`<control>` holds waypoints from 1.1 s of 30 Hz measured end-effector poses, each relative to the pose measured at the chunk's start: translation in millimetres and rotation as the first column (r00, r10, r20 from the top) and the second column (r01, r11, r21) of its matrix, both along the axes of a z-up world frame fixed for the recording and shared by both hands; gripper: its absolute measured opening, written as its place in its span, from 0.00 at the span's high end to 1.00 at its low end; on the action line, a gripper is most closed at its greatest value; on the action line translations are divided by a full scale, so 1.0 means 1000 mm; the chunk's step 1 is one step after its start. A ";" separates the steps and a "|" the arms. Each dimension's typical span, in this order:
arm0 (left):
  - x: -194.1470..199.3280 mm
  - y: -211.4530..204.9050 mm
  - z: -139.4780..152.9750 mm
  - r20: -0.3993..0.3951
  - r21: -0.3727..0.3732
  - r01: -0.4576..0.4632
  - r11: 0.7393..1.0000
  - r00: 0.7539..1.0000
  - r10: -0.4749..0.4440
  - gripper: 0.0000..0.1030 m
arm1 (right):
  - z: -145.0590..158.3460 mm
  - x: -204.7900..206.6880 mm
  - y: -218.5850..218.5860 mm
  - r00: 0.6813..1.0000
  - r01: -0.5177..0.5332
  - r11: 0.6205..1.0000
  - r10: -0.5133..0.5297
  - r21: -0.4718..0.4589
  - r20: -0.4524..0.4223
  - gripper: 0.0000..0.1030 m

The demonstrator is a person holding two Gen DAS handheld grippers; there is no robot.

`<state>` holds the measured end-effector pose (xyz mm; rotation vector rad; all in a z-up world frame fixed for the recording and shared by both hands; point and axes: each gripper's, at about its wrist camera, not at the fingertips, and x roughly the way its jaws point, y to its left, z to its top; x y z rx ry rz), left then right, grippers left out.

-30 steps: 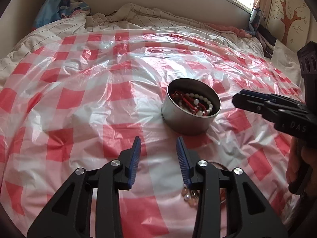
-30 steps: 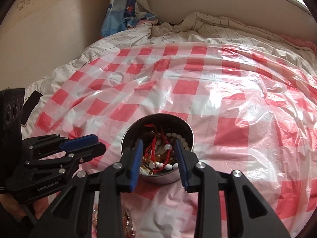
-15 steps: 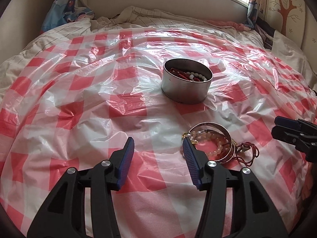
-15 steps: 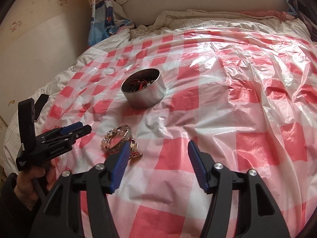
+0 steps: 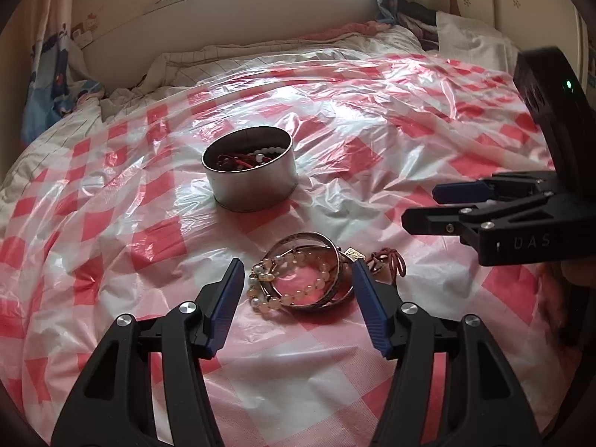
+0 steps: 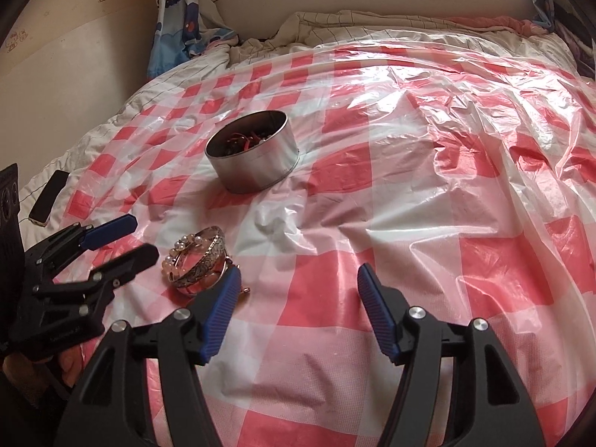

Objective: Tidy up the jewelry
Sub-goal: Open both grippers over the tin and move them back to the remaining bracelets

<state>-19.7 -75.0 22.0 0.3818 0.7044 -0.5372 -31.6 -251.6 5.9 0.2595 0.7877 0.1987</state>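
The left gripper [image 5: 298, 290] has been swung from the tin [image 5: 250, 167] to frame the bangle pile [image 5: 303, 279], jaws spread; the right gripper [image 6: 298, 298] is spread, empty.

The letters "DAS" (pale, raised) stand on the right gripper [image 5: 439, 205] body.

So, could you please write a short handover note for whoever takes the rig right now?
Left gripper: open, empty, fingers either side of the loose pile.
Right gripper: open, empty, over bare sheet, right of the pile.
Tin: upright on the checked sheet, already holding red cord and beads.
Left to do: silver bangles, bead bracelet and red cord lie near the tin, not yet picked up.
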 end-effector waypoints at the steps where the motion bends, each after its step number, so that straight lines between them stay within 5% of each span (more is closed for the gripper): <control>1: 0.000 -0.003 -0.003 0.001 0.017 0.001 1.000 1.000 -0.001 0.43 | 0.000 0.000 0.000 1.000 0.003 1.000 -0.003 0.003 -0.003 0.38; 10: 0.019 0.016 -0.007 -0.029 0.011 -0.150 0.989 0.988 0.150 0.41 | -0.001 0.001 0.003 1.000 -0.003 1.000 0.003 -0.007 -0.016 0.36; 16: 0.048 0.067 -0.001 -0.072 -0.051 -0.395 0.917 0.917 0.391 0.41 | -0.004 0.003 0.004 0.999 0.000 1.000 -0.001 -0.013 -0.034 0.35; 20: 0.045 0.071 0.007 -0.138 -0.186 -0.318 0.930 0.945 0.296 0.40 | 0.001 -0.002 0.007 1.000 -0.022 1.000 0.022 0.003 -0.002 0.35; 23: 0.032 0.036 -0.001 -0.091 -0.093 -0.184 0.978 0.980 0.176 0.37 | 0.007 -0.004 0.023 0.994 -0.109 0.994 0.109 0.005 0.027 0.31; 26: 0.026 0.016 -0.012 -0.055 0.016 -0.164 0.986 0.985 0.164 0.35 | 0.006 -0.004 0.051 0.985 -0.167 0.978 0.170 -0.126 0.011 0.29; 29: 0.035 0.029 -0.010 -0.075 0.013 -0.246 0.969 0.966 0.246 0.34 | -0.003 0.000 0.063 0.988 -0.152 0.958 0.148 -0.244 -0.038 0.29; 33: 0.050 0.060 -0.012 -0.114 -0.002 -0.383 0.924 0.918 0.380 0.34 | -0.009 0.007 0.037 0.998 -0.041 0.967 0.026 -0.251 -0.064 0.29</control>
